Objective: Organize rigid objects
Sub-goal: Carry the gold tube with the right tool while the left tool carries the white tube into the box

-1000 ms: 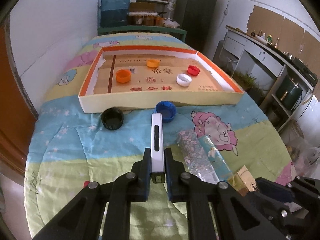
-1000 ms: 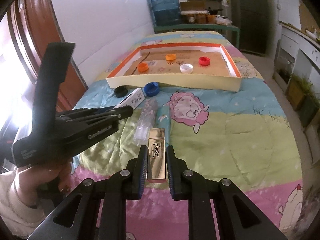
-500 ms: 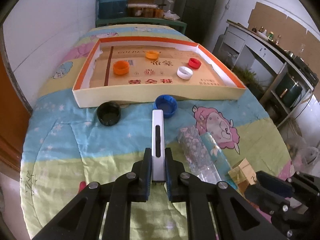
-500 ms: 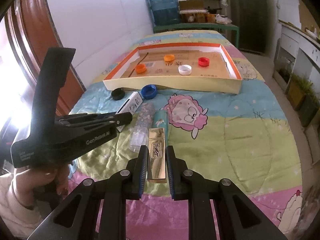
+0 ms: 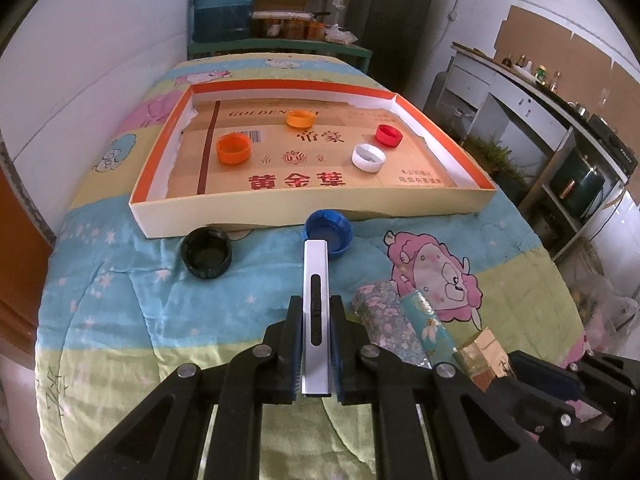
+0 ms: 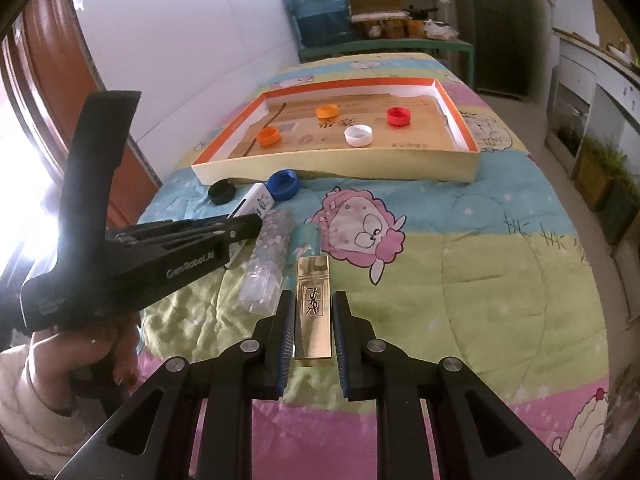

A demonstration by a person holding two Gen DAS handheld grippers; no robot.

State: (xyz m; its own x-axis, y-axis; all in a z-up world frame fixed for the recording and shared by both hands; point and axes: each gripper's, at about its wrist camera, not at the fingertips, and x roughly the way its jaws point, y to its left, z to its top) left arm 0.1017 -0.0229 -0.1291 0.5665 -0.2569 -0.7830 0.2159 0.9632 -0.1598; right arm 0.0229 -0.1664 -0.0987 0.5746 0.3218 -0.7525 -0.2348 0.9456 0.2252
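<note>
My left claw [image 5: 316, 344] hides the white box's [image 5: 316, 280] sides; that box covers the blue cap's [image 5: 334, 228] near rim. I can't read the tray's [image 5: 312, 208] small print.

The quilt [image 5: 120, 320] is banded in sky blue, lime green and pink, with white stars and pink cartoon sheep. On it sits a cardboard tray [image 5: 304, 212], cream outside, orange-rimmed, its tan floor printed with red characters. Inside the tray are two orange caps [image 5: 233, 148], one white cap [image 5: 368, 157] and one red cap [image 5: 389, 135]. Just before the tray lie a black cap [image 5: 206, 252] and a blue cap [image 5: 329, 233]. Nearer than those are a white box [image 5: 316, 304], a floral tube [image 5: 386, 320], a teal tube [image 5: 430, 328] and a shiny gold box [image 6: 313, 304].
</note>
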